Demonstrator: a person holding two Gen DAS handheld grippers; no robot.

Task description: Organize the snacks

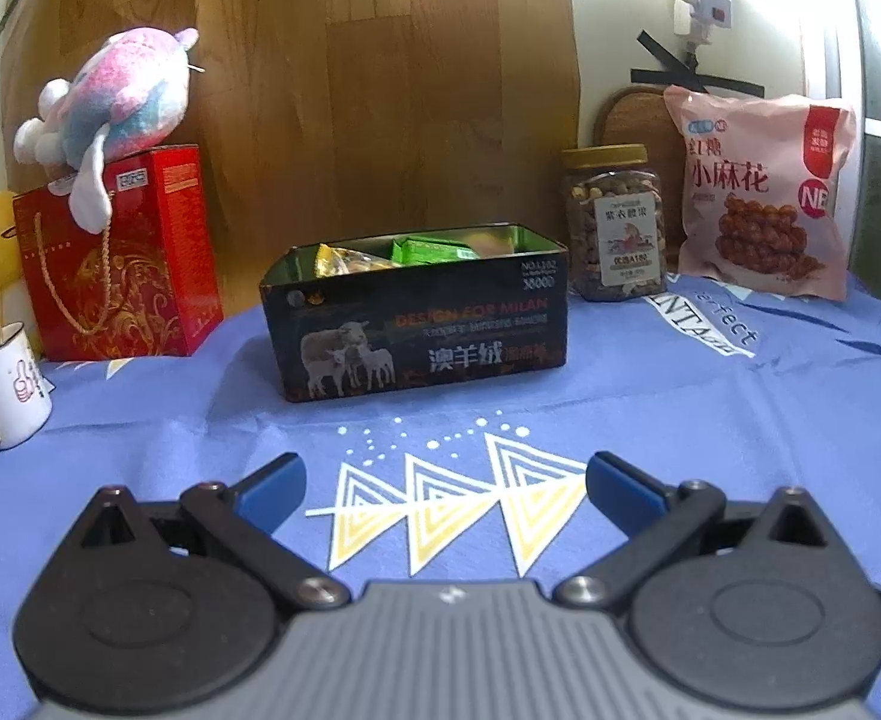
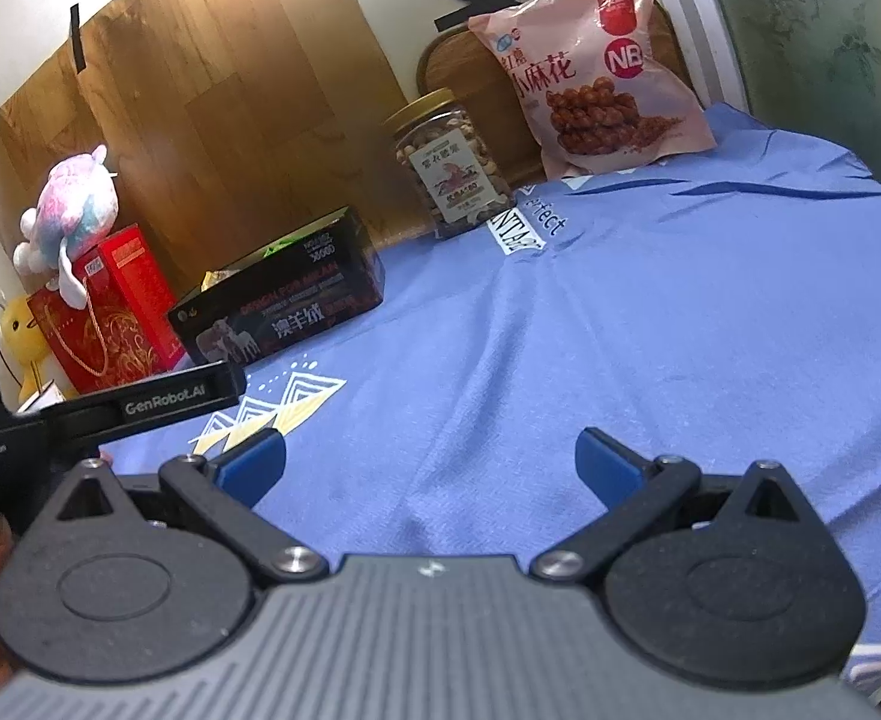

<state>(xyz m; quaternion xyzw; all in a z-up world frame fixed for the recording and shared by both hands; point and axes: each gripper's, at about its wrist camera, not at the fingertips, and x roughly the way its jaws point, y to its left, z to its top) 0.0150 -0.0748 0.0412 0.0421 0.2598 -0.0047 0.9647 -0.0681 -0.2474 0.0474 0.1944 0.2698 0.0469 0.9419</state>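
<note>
A black open-topped box [image 1: 416, 324] holding snack packets [image 1: 428, 251] sits on a blue cloth [image 1: 680, 420], left of a nut jar [image 1: 614, 222] and a pink snack bag [image 1: 764, 192]. Only the left wrist view shows a white mug [image 1: 5, 390] at the cloth's left edge. Only the right wrist view shows the left gripper's black body. The left gripper [image 1: 445, 489] and right gripper [image 2: 431, 465] both have their 2 blue fingers spread wide, holding nothing, above bare cloth.

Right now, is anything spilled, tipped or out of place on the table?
Nothing spilled or damaged. The plush toy slumps over the red gift box, and the pink snack bag leans on the wall. The nut jar stands upright.
</note>
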